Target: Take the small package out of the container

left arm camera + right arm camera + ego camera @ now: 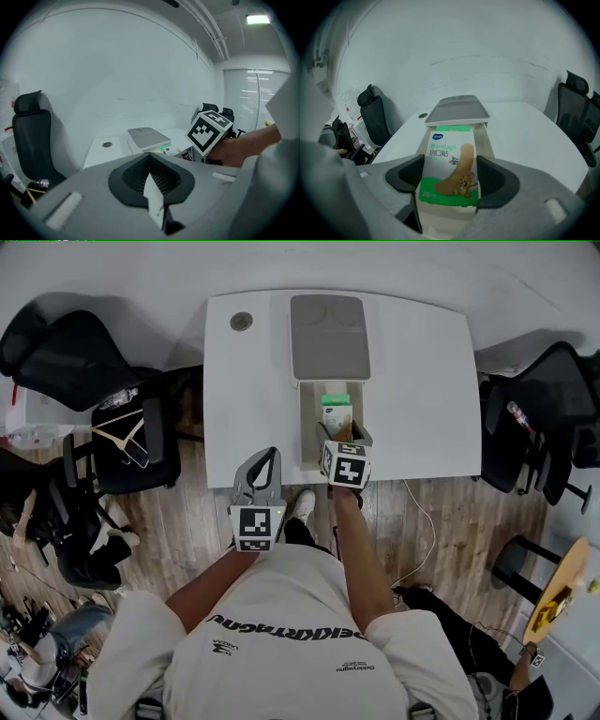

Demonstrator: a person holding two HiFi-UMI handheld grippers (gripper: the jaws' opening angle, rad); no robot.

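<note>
Supporting surface: a white table [422,381] is seen from above; black chairs [66,357] are placed at both of its sides
Container: an open beige container [306,427] is set at the near edge of the table; its long side is directed away from the person
Lid: a grey lid [328,337] is laid flat on the table, touching the far end of the container
Left gripper: the left gripper [151,176] is held off the table, near the body; its jaws are pressed together and nothing is carried between them
Right gripper: the right gripper [450,176] is held at the near end of the container; its jaws are closed from both sides on the small package
Small package: the small package [450,164], a white and green bandage box, is pinched at its lower part, over the container; a green edge [452,127] is seen behind it, and it cannot be told what it belongs to
Step in hand: the grasp is judged as made; the taking out is judged as not yet finished
Next move: a straight lift is called for, so that the walls are cleared; then the package is to be put on the bare table
Count: one table; one container; one lid; two grippers; one package gripped; at least three chairs
</note>
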